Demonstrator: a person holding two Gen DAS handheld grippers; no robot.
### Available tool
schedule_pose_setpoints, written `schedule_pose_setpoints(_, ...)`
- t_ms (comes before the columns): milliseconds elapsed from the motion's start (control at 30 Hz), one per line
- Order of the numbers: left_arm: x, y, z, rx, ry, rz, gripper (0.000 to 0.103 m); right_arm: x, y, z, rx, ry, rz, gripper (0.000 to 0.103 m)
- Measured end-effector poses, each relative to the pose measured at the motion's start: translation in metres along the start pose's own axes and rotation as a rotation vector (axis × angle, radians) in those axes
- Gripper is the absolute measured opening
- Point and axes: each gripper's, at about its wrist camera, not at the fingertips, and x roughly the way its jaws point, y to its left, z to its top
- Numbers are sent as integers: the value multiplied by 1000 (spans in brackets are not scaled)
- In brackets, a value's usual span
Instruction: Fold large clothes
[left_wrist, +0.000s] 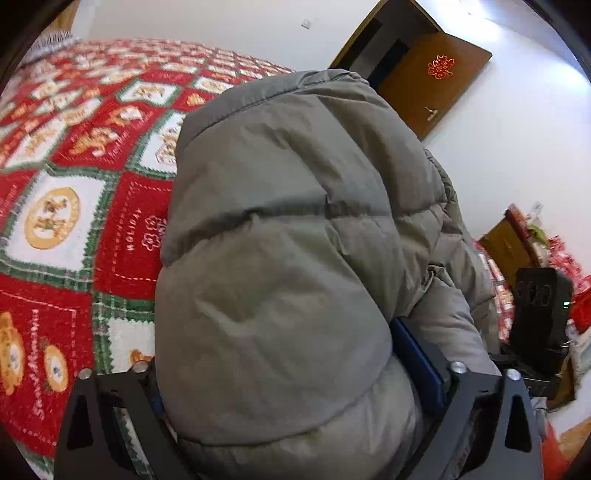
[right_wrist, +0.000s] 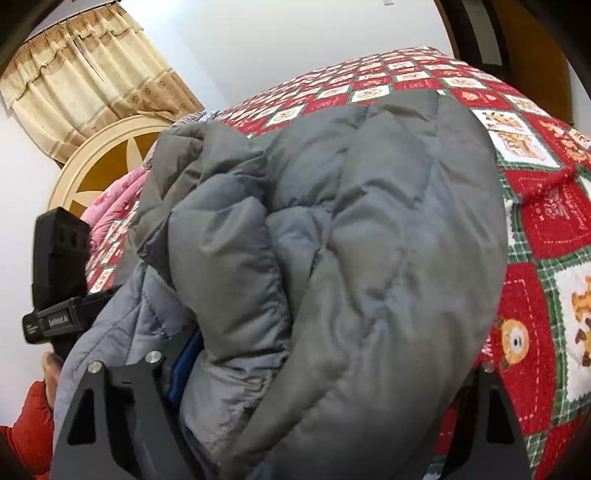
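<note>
Left wrist: left tool (left_wrist: 295, 373) wide around puffy grey jacket (left_wrist: 295, 240), blue pad (left_wrist: 417, 362) against fabric. Right wrist: right tool (right_wrist: 321, 362) wide, likewise straddling jacket (right_wrist: 369, 240), bunched on bed (right_wrist: 539, 229).

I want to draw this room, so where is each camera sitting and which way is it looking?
Left wrist view: sits on the left gripper, looking down along its fingers at the grey puffy jacket between them, the red blanket and a brown door; the other gripper shows at right.
Right wrist view: sits on the right gripper, looking down at the jacket, a curtain and a round headboard; the other gripper, a hand and a red sleeve show at left.
Shared: jacket, blanket.
</note>
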Motion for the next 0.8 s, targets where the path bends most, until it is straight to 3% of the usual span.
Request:
schedule_pose_setpoints(133,-12,-15,-11,6,-17,5,83,-5,8,-6,13,2,37,57)
schedule_pose_setpoints(333,-43,4,-38,-65,-70,-85,67,-15,37,-21,-59,-7,7,47)
schedule_pose_setpoints(467,-66,5,-40,-52,-91,-51,61,-14,53,-30,-76,-16,26,43)
schedule_pose_setpoints(567,-69,8,-41,-44,-69,2,64,-5,59,-31,-93,-5,25,43)
schedule_pose_setpoints(667,-57,19,-42,-105,-17,9,81,-1,49,-29,-53,5,33,47)
schedule_pose_setpoints(800,-52,20,-49,-64,8,-11,91,0,37,-34,-18,15,49,61)
